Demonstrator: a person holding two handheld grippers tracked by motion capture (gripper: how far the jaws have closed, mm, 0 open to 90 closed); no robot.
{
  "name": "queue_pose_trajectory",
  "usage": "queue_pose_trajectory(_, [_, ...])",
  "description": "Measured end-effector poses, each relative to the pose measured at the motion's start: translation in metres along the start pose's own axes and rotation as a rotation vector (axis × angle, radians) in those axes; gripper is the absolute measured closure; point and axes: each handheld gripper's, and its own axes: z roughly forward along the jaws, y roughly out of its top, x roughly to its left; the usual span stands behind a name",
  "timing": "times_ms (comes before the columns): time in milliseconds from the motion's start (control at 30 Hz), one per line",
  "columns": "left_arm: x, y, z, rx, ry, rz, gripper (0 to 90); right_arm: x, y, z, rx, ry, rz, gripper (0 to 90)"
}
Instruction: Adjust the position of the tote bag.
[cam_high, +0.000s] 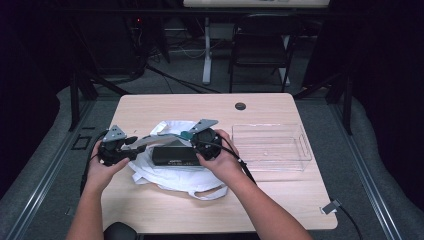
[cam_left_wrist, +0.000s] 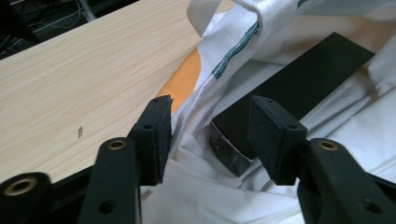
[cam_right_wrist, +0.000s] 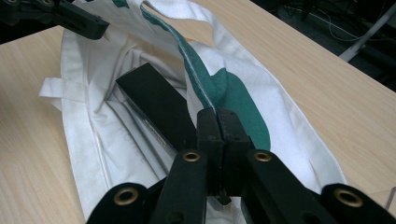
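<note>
Closest up, right gripper (cam_right_wrist: 218, 116) has its black jaws pinched tight on the green-edged rim of the white cloth tote bag (cam_right_wrist: 93, 140), lifting it so the mouth stays open, looks like. Long black rectangular box (cam_right_wrist: 156, 100) lies inside that bag, mid-table. Left gripper (cam_left_wrist: 208, 126) sits low and level at the opposite rim, jaws fairly wide around the cloth and box end, not pressing. Further right, a clear plastic tray (cam_high: 270, 146) sits on the light wooden table (cam_high: 165, 102).
</note>
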Motion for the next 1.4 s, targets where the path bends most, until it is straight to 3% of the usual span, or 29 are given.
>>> queue_pose_trajectory(333, [-0.005, 0.000, 0.004, -0.005, 0.029, 0.008, 64.0, -0.002, 0.001, 0.001, -0.026, 0.003, 0.021, 89.3])
queue_pose_trajectory(600, [-0.006, 0.003, 0.004, -0.002, 0.072, 0.031, 81.0, -0.007, 0.003, 0.003, -0.046, 0.002, 0.037, 89.3])
queue_pose_trajectory(800, [-0.008, 0.007, 0.001, -0.003, 0.069, 0.045, 87.6, -0.010, 0.005, 0.003, -0.057, 0.000, 0.035, 89.3])
queue_pose_trajectory(1133, [-0.011, 0.019, 0.001, 0.006, 0.067, 0.027, 88.8, -0.017, 0.009, 0.003, -0.066, -0.014, 0.036, 89.3])
queue_pose_trajectory(1400, [-0.010, 0.027, 0.011, 0.054, 0.080, 0.039, 88.9, -0.025, 0.008, 0.011, -0.048, -0.034, 0.049, 89.3])
